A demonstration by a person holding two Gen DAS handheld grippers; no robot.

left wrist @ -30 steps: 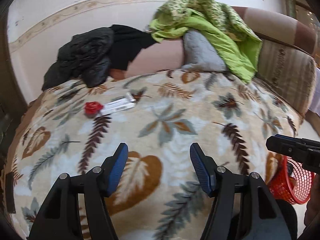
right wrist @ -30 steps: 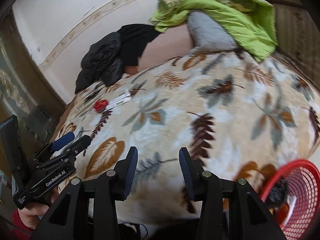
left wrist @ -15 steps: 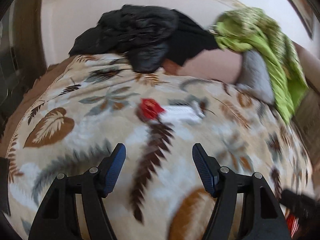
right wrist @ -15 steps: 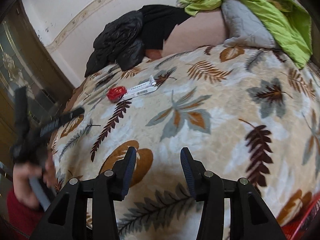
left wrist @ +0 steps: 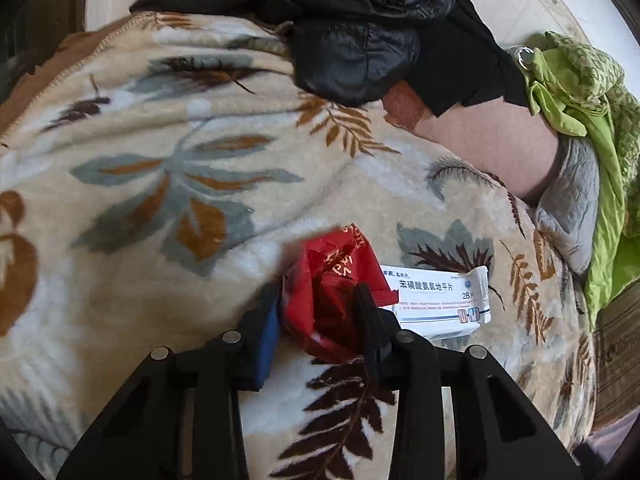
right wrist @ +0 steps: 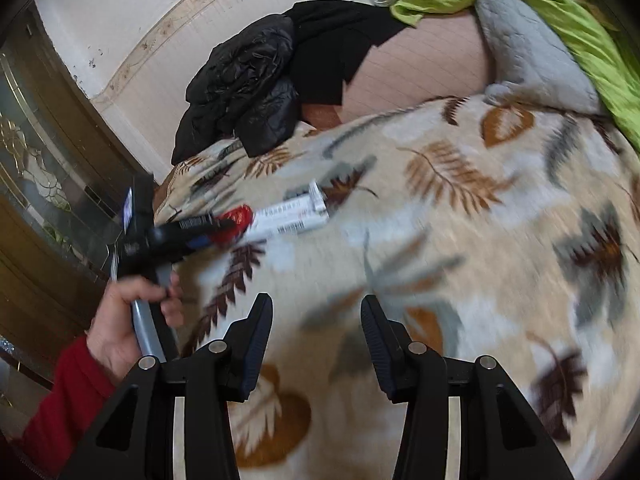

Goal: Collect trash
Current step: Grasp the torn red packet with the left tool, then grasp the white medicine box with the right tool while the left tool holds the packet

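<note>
A crumpled red wrapper (left wrist: 334, 288) lies on the leaf-patterned blanket (left wrist: 160, 200), touching a white medicine box (left wrist: 440, 300) on its right. My left gripper (left wrist: 318, 300) has its jaws on either side of the wrapper, narrowed against it. In the right wrist view the left gripper (right wrist: 218, 230) reaches the red wrapper (right wrist: 238, 218) beside the white box (right wrist: 288, 218). My right gripper (right wrist: 316, 336) is open and empty above the blanket, well short of the trash.
A black jacket (left wrist: 340, 32) lies at the sofa's back, with a green cloth (left wrist: 580, 88) and a grey cushion (left wrist: 572, 208) to the right. A wooden glass-fronted cabinet (right wrist: 36, 168) stands at the left.
My left gripper moved forward to the red wrapper and its jaws narrowed around it. My right gripper swung slightly left; the red basket left its view.
</note>
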